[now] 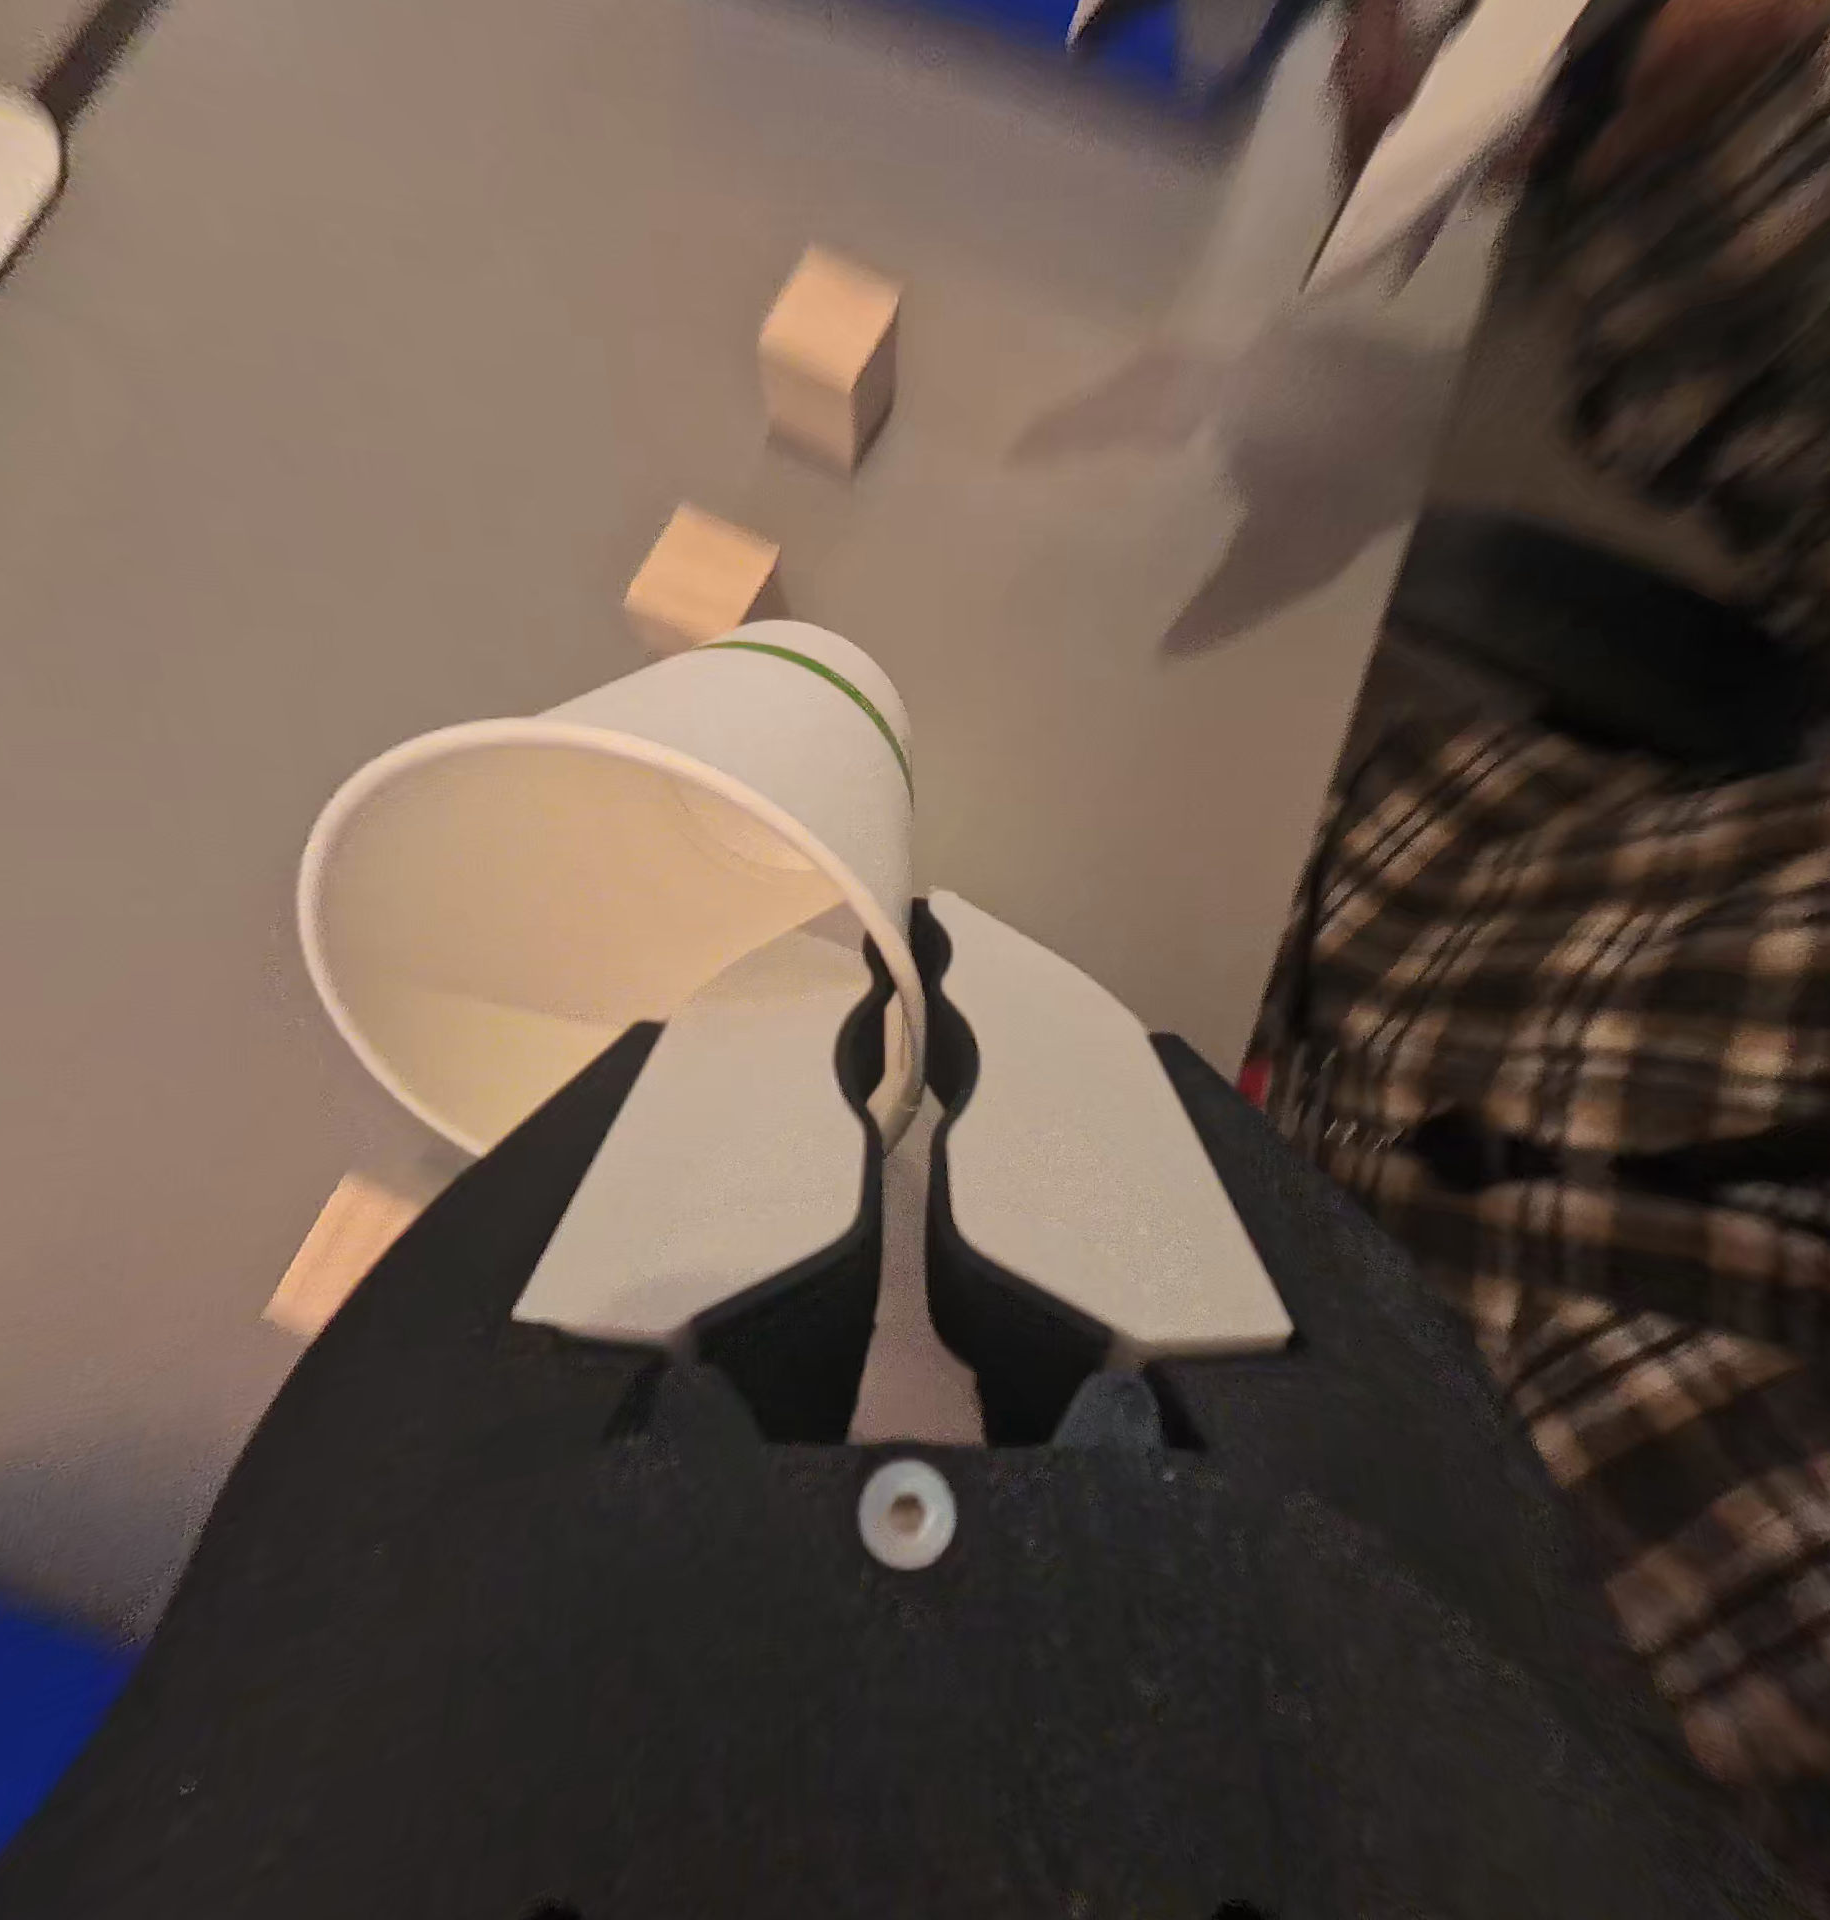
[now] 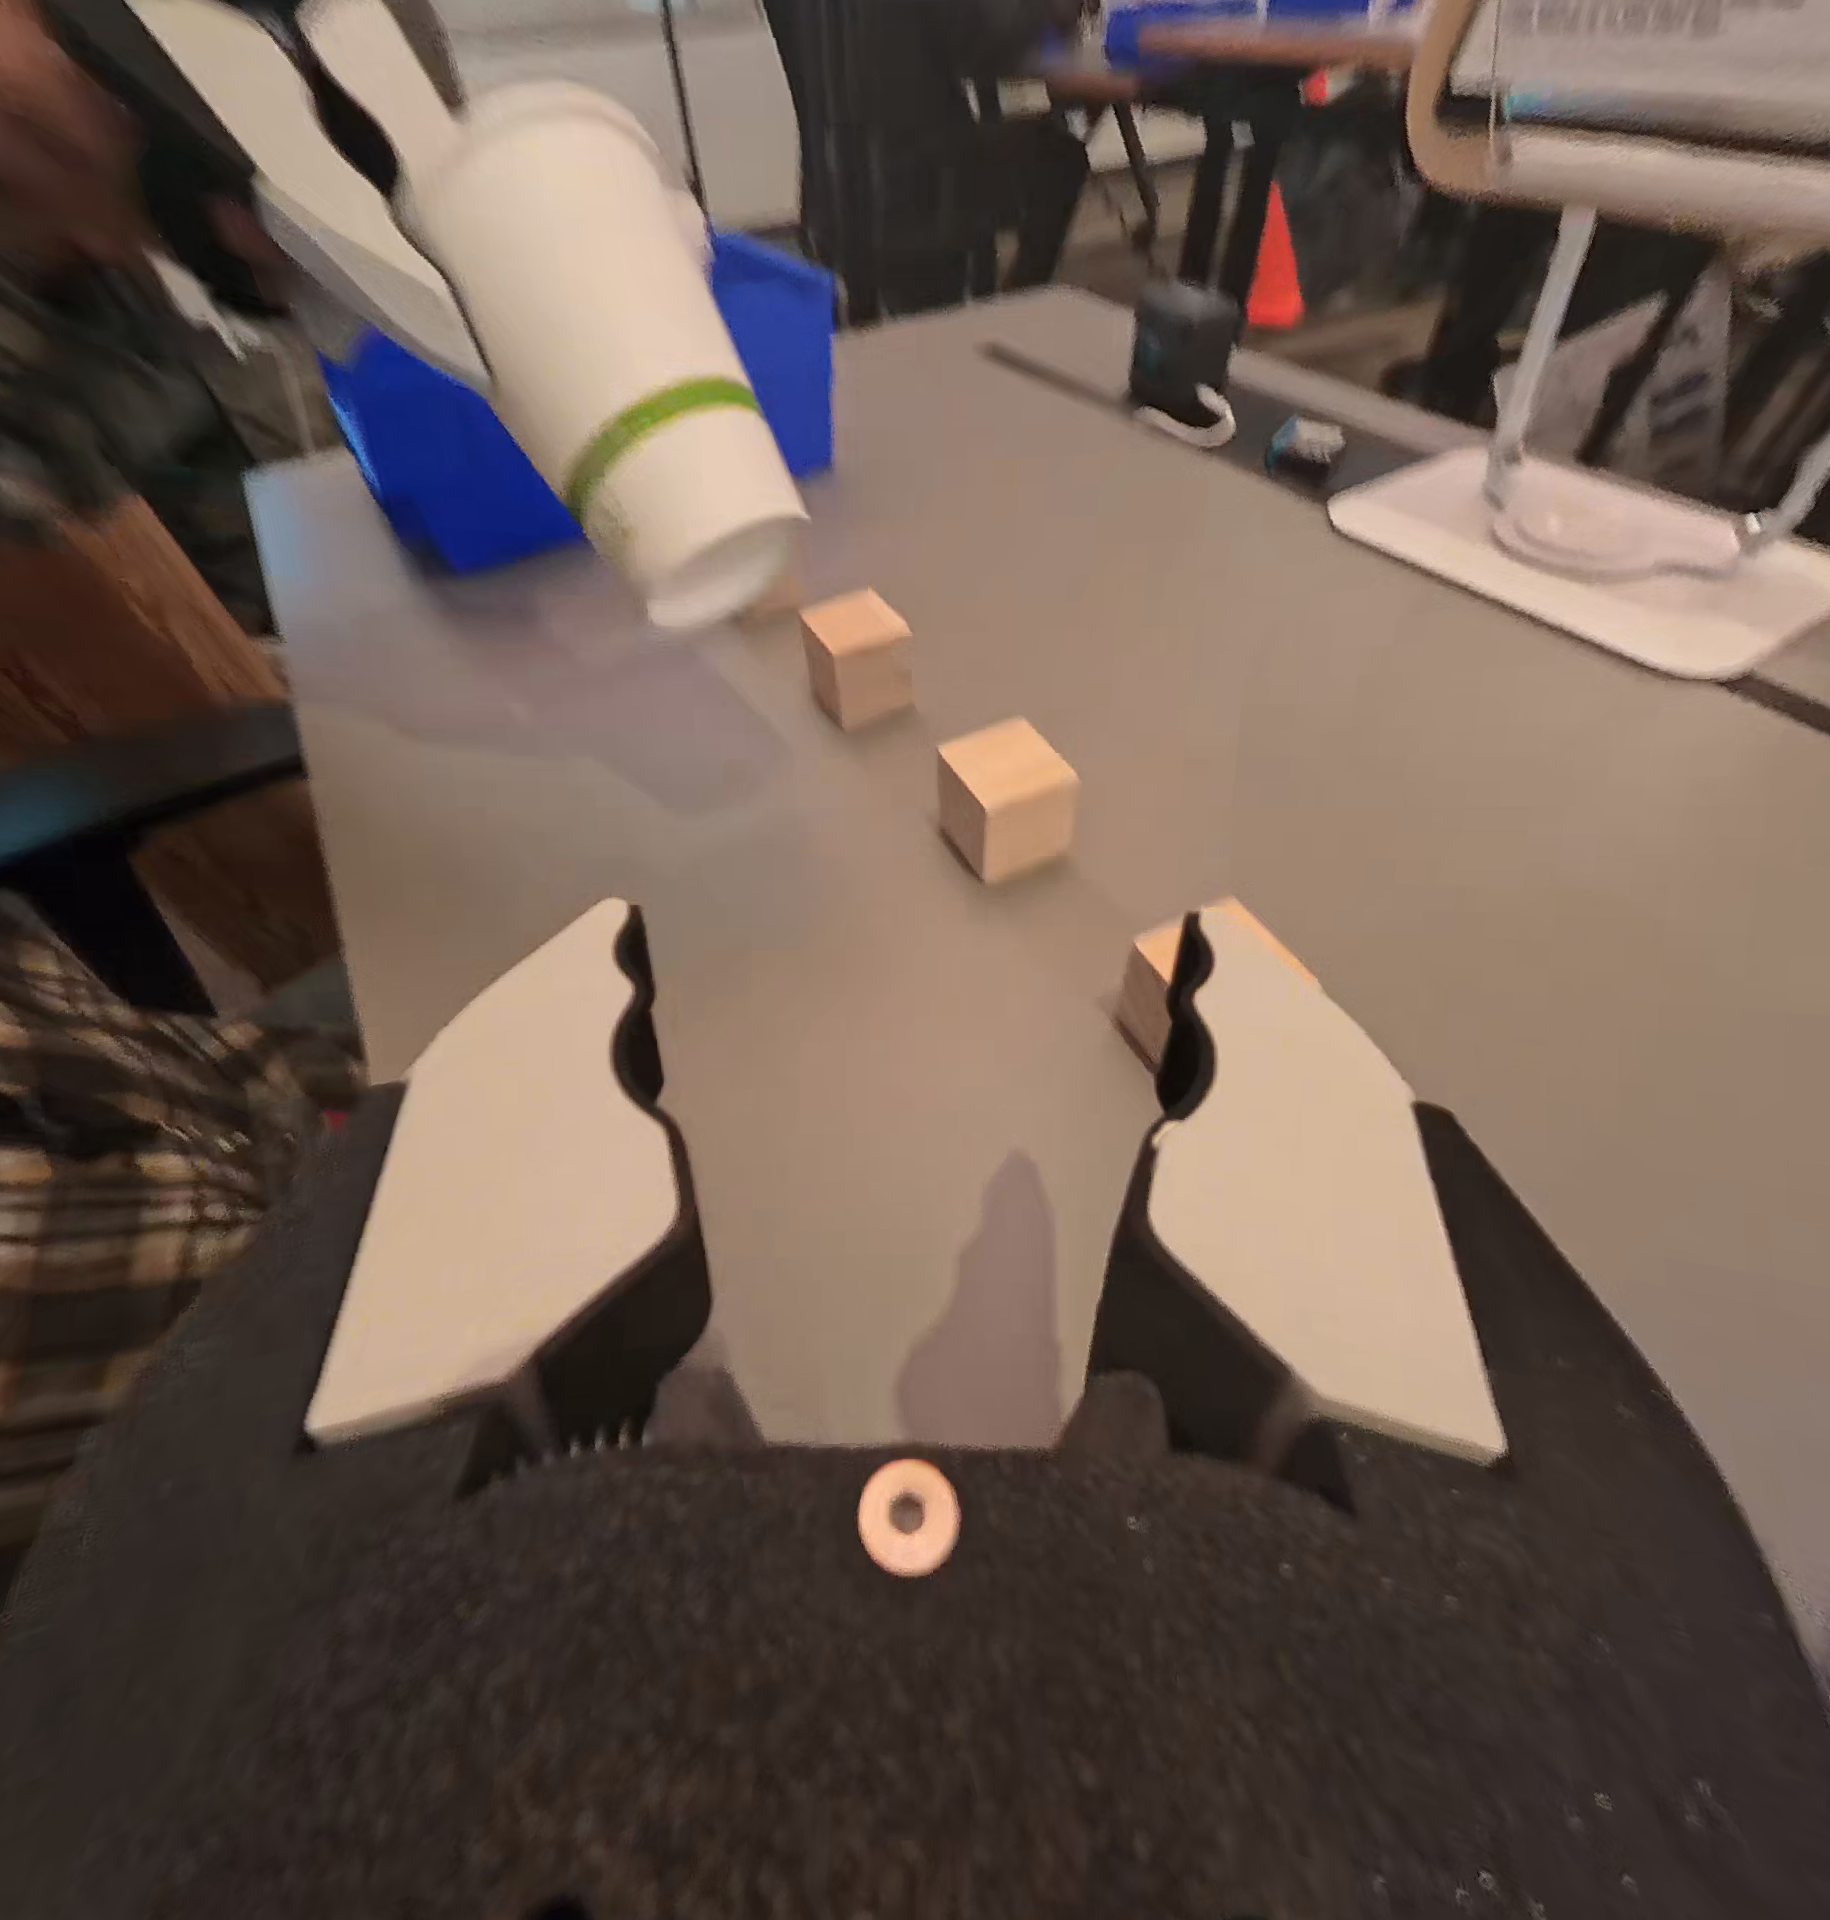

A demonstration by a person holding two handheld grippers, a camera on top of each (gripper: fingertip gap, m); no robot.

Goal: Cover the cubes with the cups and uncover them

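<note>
A white paper cup point(image 2: 620, 353) with a green band near its base is held in the air, tilted, its rim pinched on one side. Its open mouth is turned up and its base down toward the grey table. Wooden cubes are set in a row, uncovered and apart: the far cube point(image 2: 857, 657), the middle cube point(image 2: 1007, 798), the near cube point(image 2: 1150, 992), partly hidden.

A grey worktop point(image 2: 1306, 831) fills the foreground; a blue bin point(image 2: 443, 468) sits at its far-left edge; a white stand base point(image 2: 1576, 582) rests at right; an orange cone point(image 2: 1275, 260) and dark table legs point(image 2: 1212, 177) stand behind; wooden furniture point(image 2: 90, 623) at left.
</note>
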